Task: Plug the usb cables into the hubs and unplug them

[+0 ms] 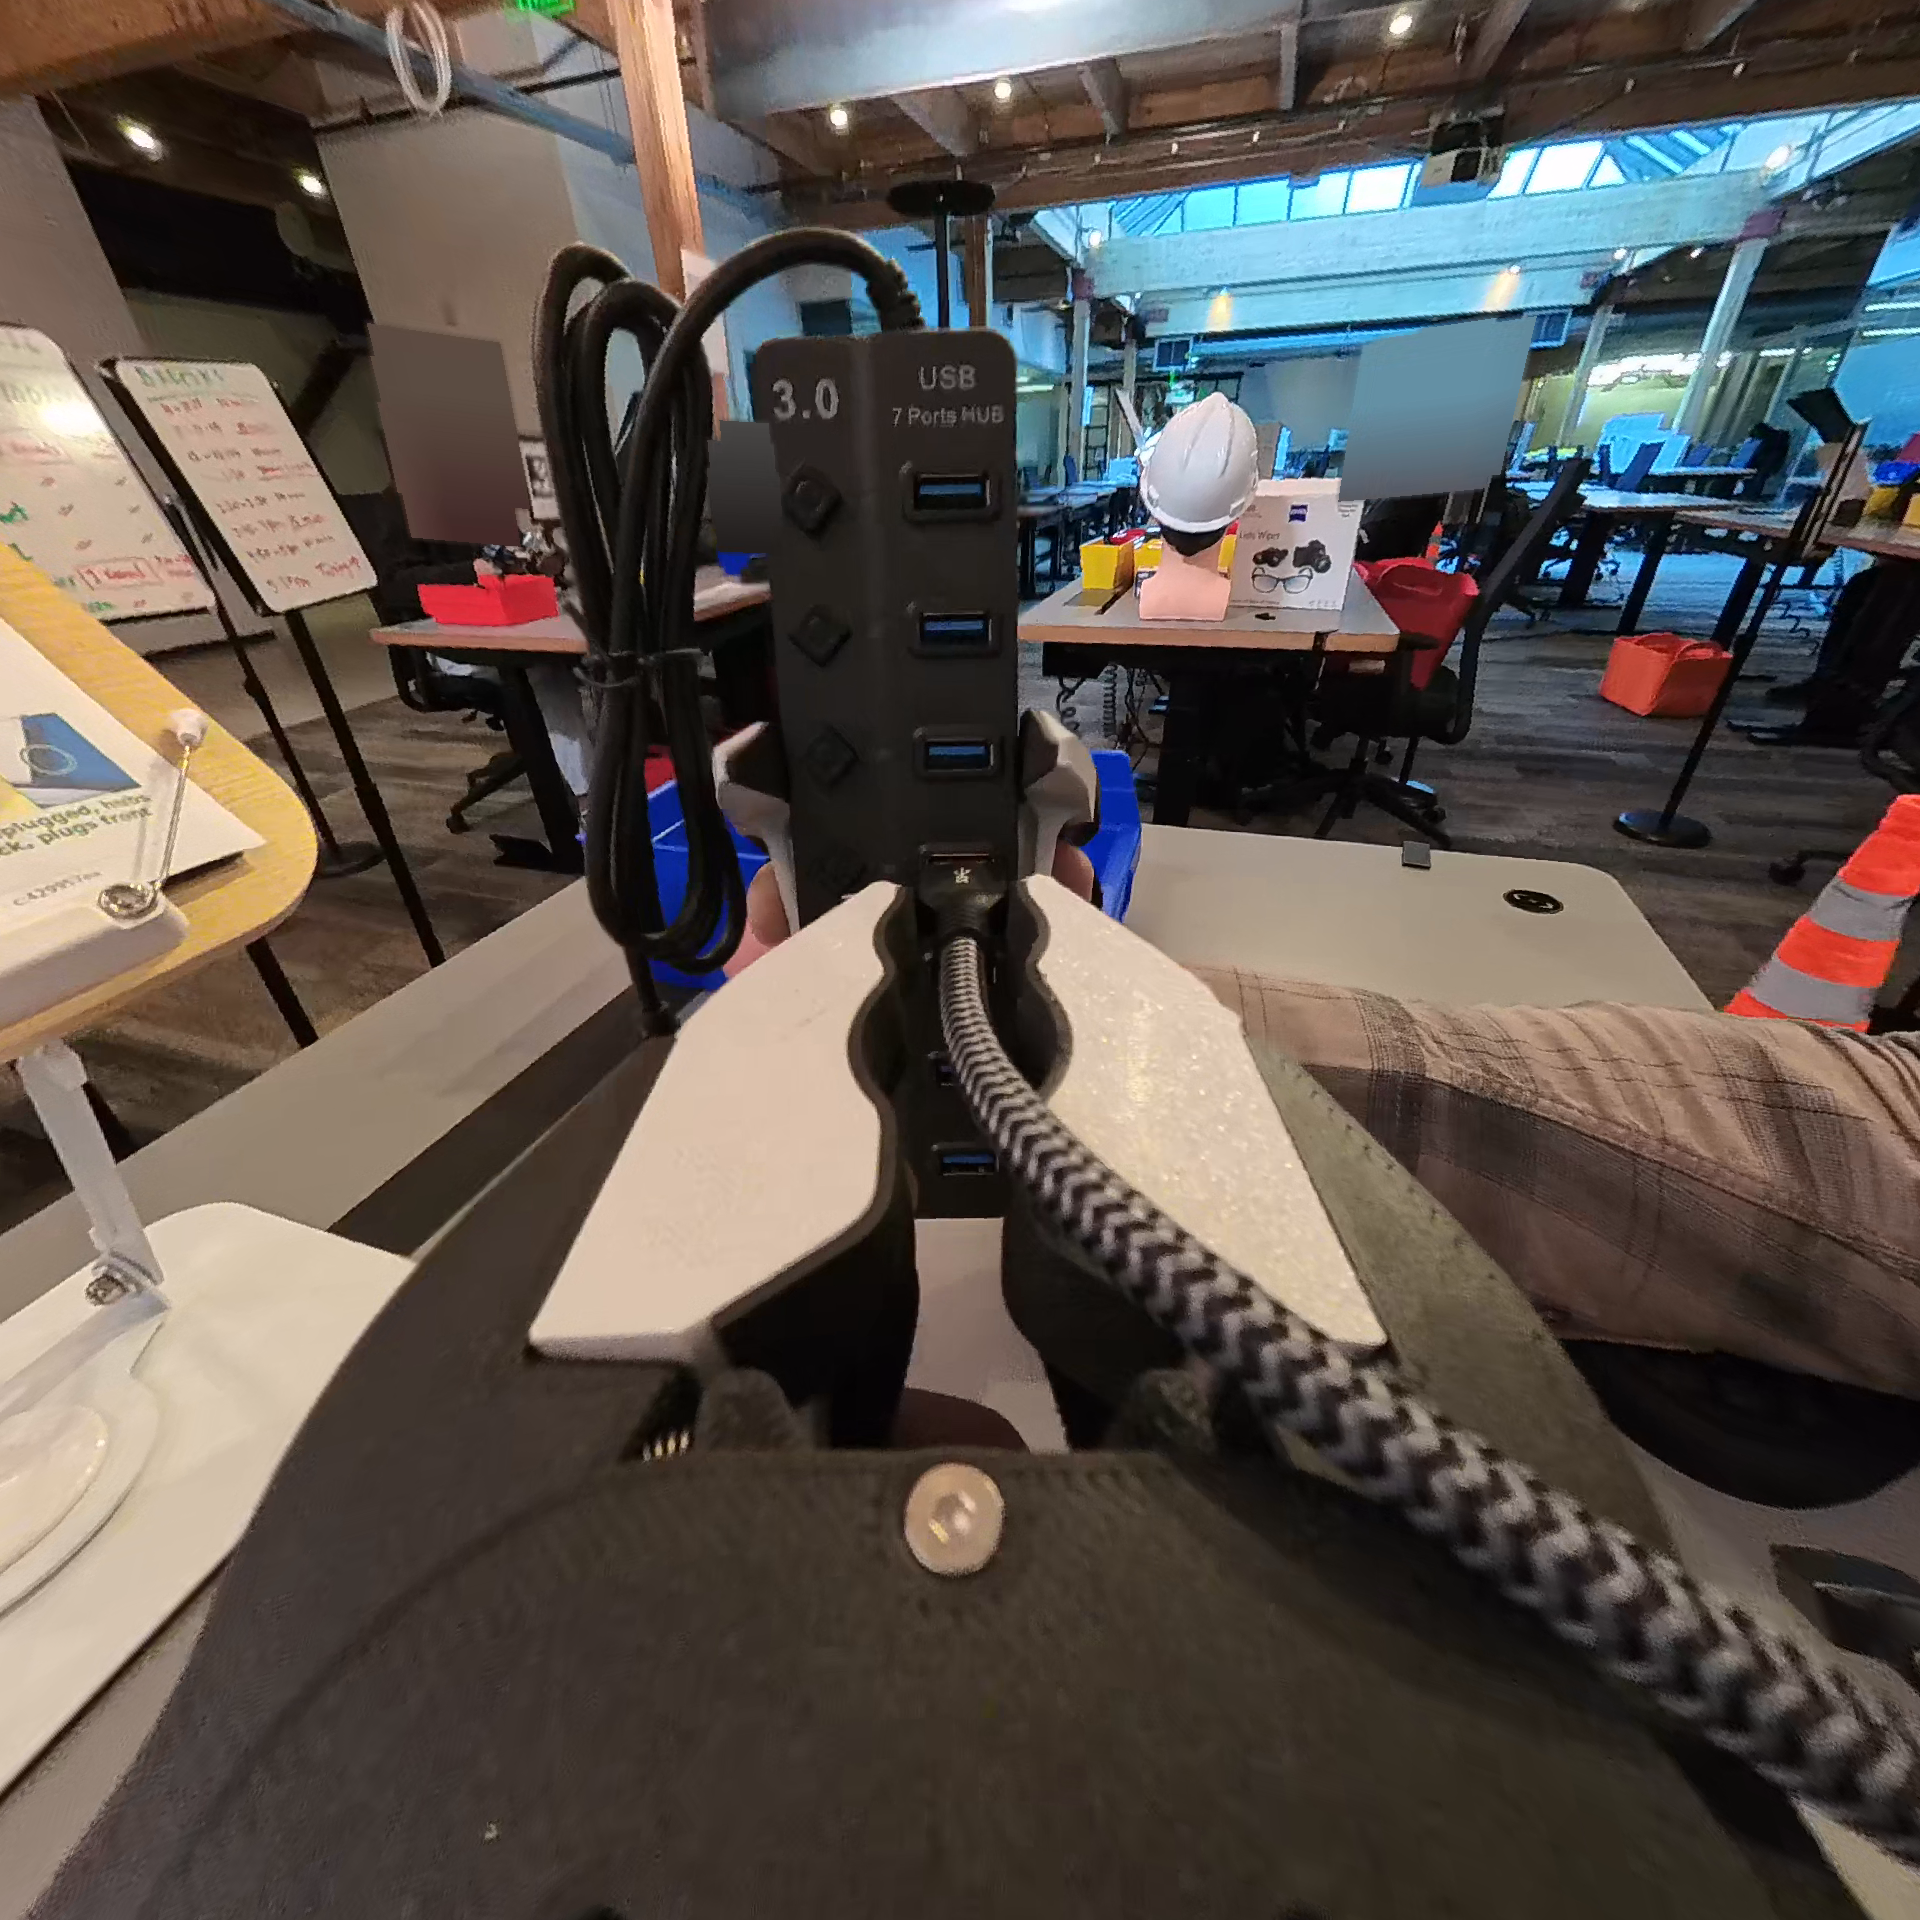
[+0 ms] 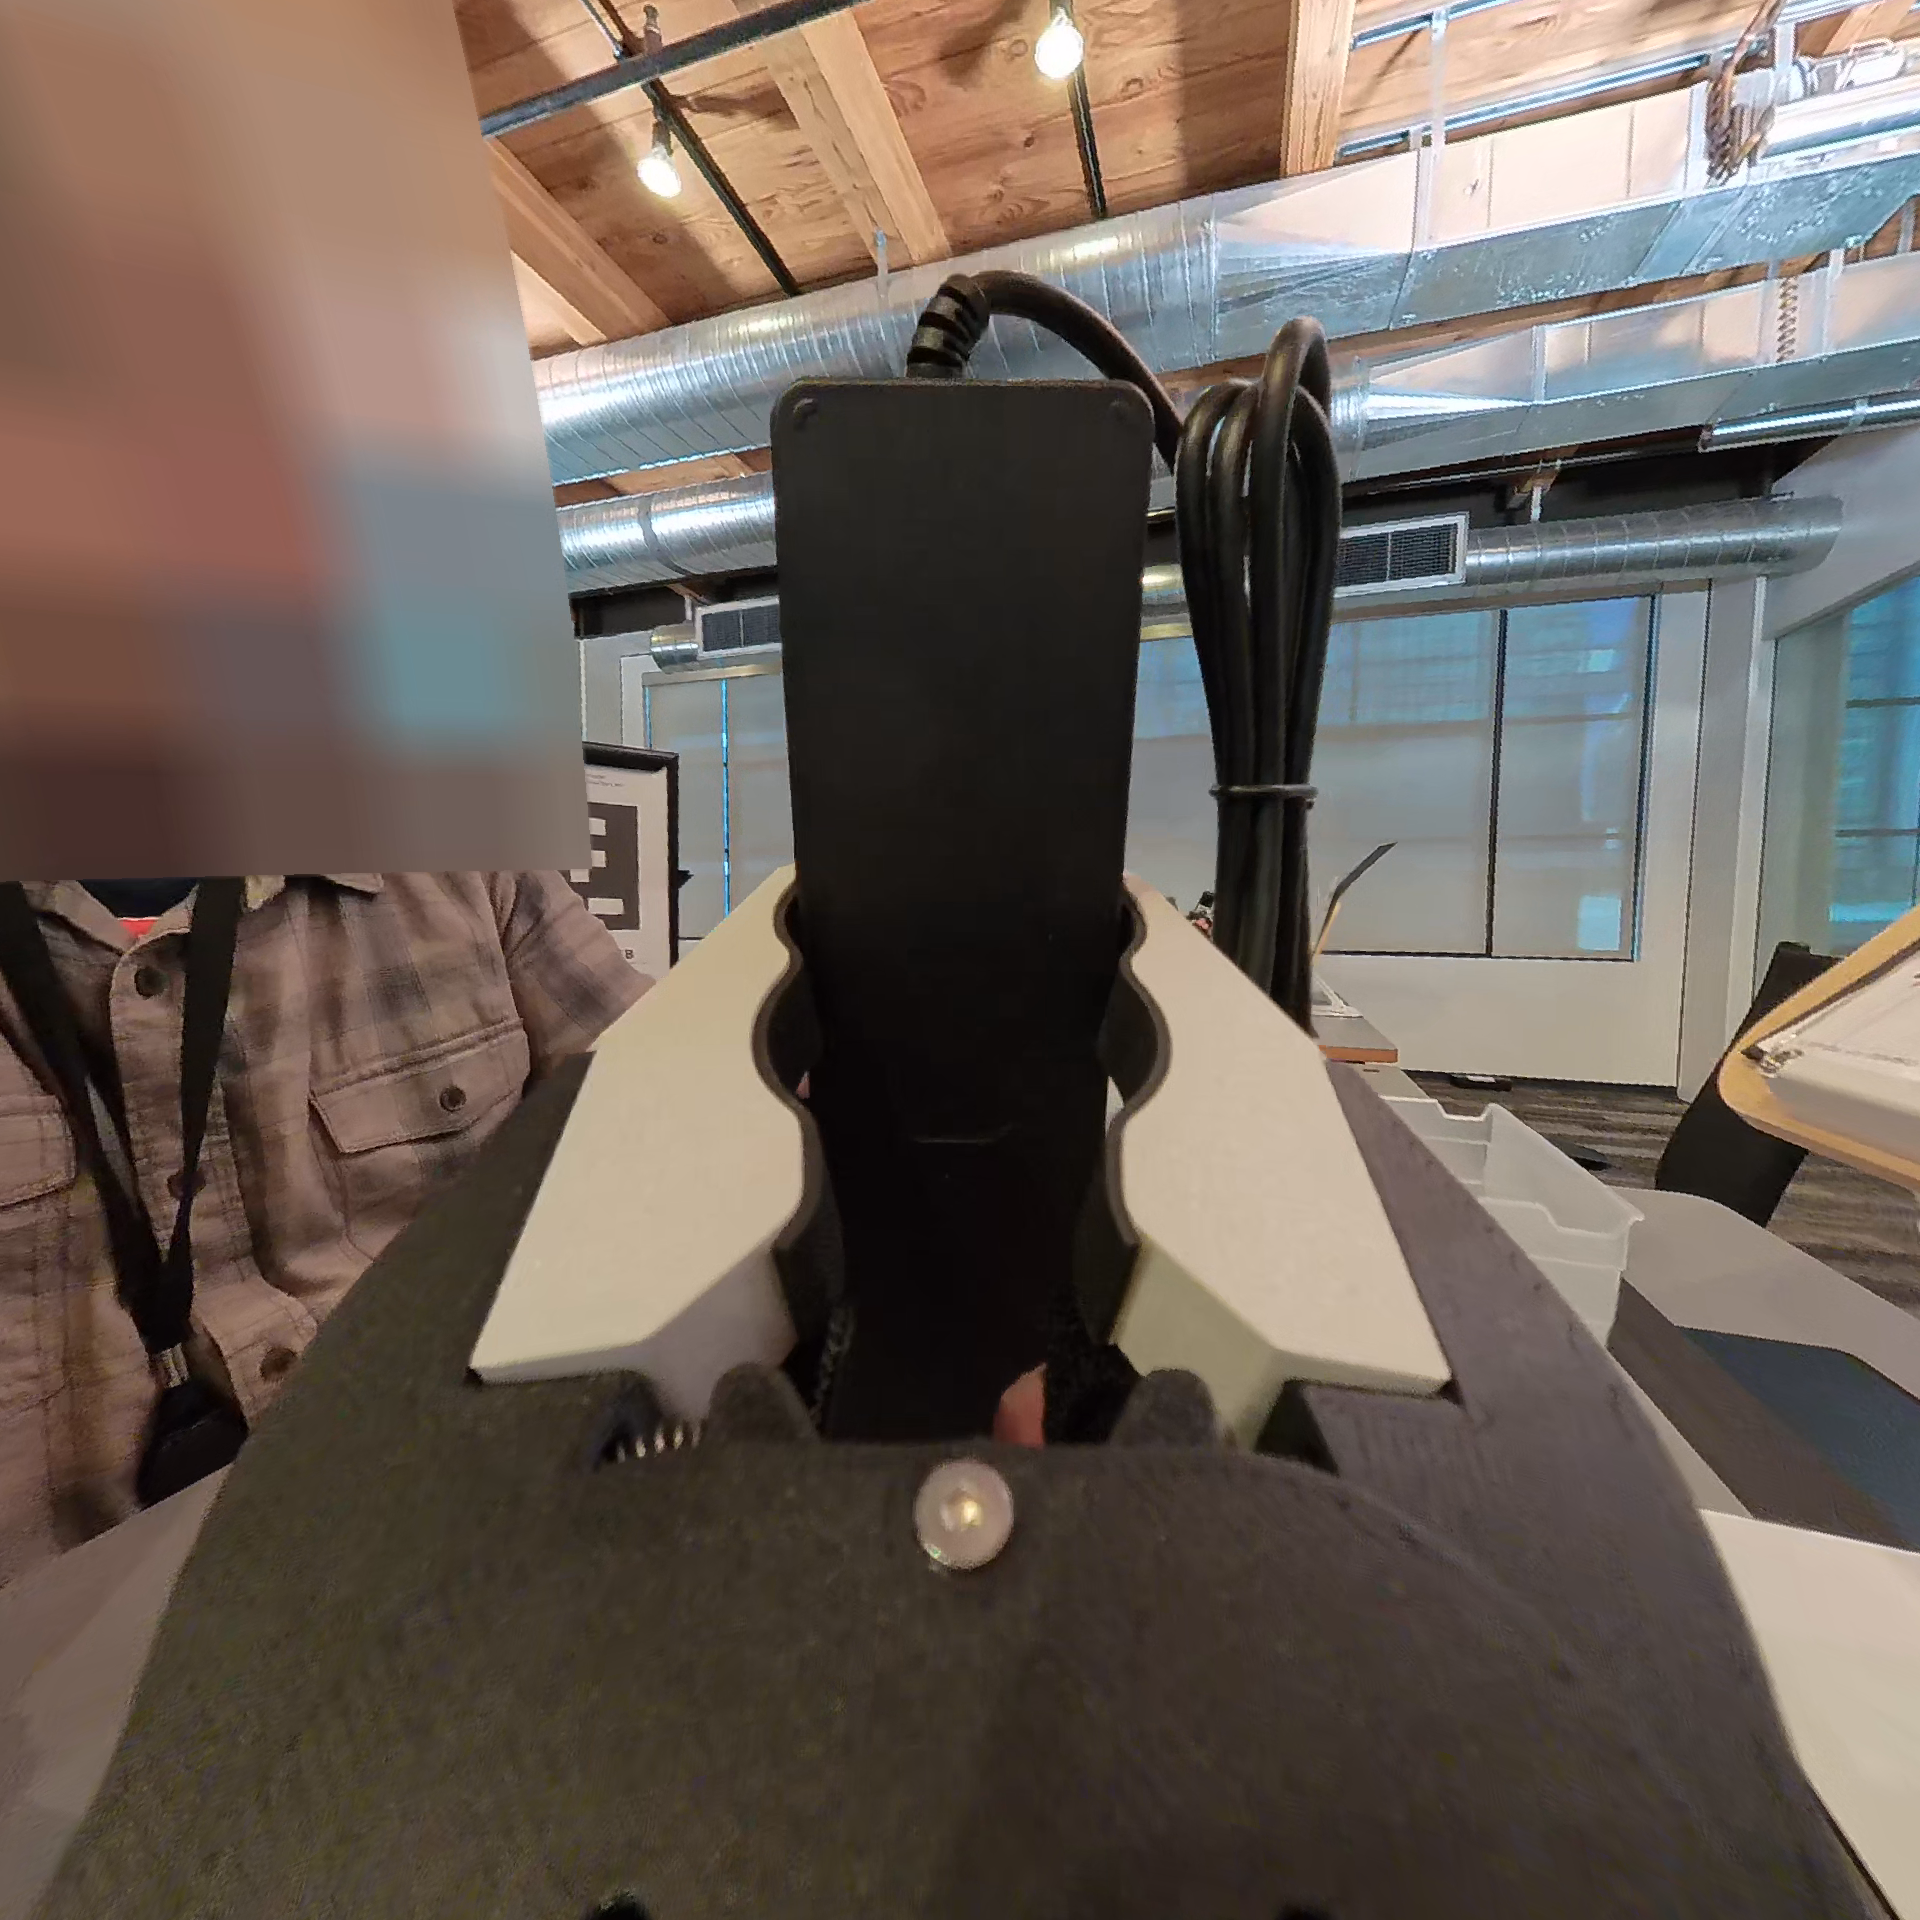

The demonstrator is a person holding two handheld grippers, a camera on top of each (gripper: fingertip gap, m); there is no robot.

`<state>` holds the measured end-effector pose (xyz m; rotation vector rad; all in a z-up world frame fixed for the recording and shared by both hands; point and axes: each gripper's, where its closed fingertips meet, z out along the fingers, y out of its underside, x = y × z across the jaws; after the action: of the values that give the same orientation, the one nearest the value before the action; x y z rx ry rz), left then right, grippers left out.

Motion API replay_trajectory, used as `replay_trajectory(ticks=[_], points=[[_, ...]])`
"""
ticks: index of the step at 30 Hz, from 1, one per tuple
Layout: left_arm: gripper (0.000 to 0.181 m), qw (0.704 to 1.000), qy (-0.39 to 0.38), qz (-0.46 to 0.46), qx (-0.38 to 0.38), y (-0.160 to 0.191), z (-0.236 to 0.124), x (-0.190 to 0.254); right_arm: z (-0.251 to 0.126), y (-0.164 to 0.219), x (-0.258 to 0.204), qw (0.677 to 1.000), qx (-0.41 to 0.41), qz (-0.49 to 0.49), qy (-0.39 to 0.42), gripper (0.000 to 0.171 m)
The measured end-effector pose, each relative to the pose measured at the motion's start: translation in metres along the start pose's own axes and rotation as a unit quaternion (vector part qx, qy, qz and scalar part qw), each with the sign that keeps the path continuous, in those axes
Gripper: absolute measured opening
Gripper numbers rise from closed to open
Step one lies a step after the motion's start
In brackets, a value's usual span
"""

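Note:
A black seven-port USB hub (image 1: 894, 582) stands upright in the air, its blue ports facing the left wrist view. My left gripper (image 1: 961, 904) is shut on the black plug (image 1: 961, 883) of a black-and-white braided USB cable (image 1: 1195, 1268), and the plug sits in the hub's fourth port from the top. My right gripper (image 2: 961, 935) is shut on the hub's sides; its view shows the hub's plain back (image 2: 961, 644). Its fingertips (image 1: 1055, 779) show behind the hub in the left wrist view. The hub's own black cord (image 1: 634, 623) hangs tied in a bundle beside it (image 2: 1262, 675).
A white table (image 1: 1351, 914) lies below. A plaid-sleeved arm (image 1: 1558, 1164) reaches in from the right. A paper stand (image 1: 104, 810) is at the left, a blue bin (image 1: 675, 862) behind the hub, an orange cone (image 1: 1849, 935) at the right. A person (image 2: 364, 1091) and a clear bin (image 2: 1538, 1195) show in the right wrist view. The tips of both grippers are at nearly the same place.

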<state>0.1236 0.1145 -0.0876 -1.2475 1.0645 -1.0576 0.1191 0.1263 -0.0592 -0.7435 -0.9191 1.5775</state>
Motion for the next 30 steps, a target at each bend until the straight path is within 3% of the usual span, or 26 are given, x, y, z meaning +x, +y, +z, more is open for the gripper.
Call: replay_trajectory(ticks=[23,30], points=[[0.018,0.997,-0.038,0.008,0.068,-0.009,-0.003,-0.002,0.007,-0.006,0.003,1.0,0.021,-0.015,0.014,0.051],[0.018,0.996,0.004,-0.004,0.086,-0.012,-0.007,0.0,0.013,-0.006,-0.001,1.0,0.02,-0.013,0.002,0.052]])
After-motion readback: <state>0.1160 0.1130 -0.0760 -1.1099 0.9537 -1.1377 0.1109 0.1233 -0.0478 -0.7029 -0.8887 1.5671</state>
